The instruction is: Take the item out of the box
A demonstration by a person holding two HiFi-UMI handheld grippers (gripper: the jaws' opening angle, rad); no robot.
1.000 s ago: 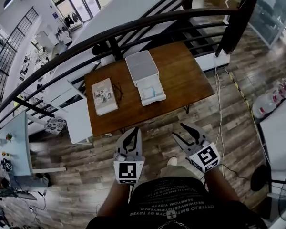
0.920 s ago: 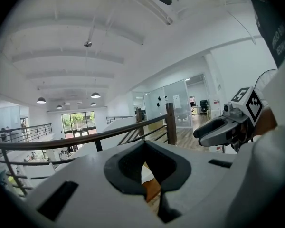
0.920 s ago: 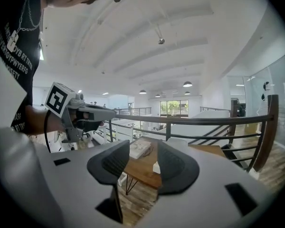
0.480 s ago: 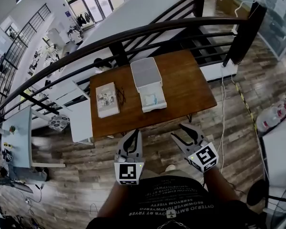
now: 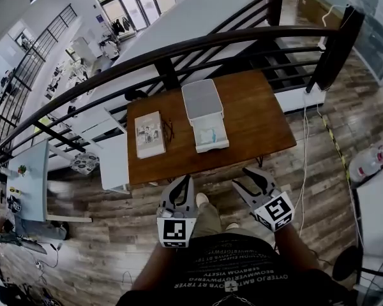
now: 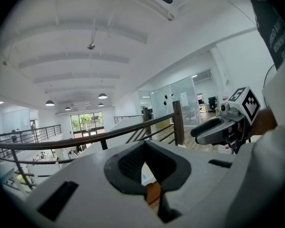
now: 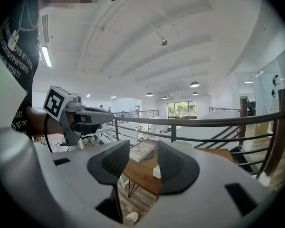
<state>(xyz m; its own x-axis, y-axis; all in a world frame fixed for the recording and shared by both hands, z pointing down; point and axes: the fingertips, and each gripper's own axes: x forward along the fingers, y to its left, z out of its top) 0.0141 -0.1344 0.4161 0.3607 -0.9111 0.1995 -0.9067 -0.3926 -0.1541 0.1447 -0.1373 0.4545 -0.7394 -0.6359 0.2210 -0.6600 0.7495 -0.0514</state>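
A white box stands on the brown table point(image 5: 255, 116): its lid point(image 5: 202, 99) is folded back and its open tray point(image 5: 212, 136) faces me. Something pale blue point(image 5: 208, 135) lies in the tray; I cannot make out what it is. Both grippers hang over the wooden floor short of the table's near edge, well apart from the box. My left gripper point(image 5: 179, 187) is open and empty, with the same gap visible between its pads point(image 6: 143, 167). My right gripper point(image 5: 244, 178) is also open and empty point(image 7: 141, 163); the table point(image 7: 141, 171) shows between its pads.
A book point(image 5: 150, 134) lies at the table's left with a pair of glasses point(image 5: 169, 130) beside it. A dark railing point(image 5: 179, 56) runs behind the table. A white cabinet point(image 5: 113, 161) stands left of the table. Cables point(image 5: 304, 145) trail over the floor on the right.
The table and box have drifted slightly right and nearer in the head view as the person steps closer. A shoe now shows between the grippers. Both stay open and empty.
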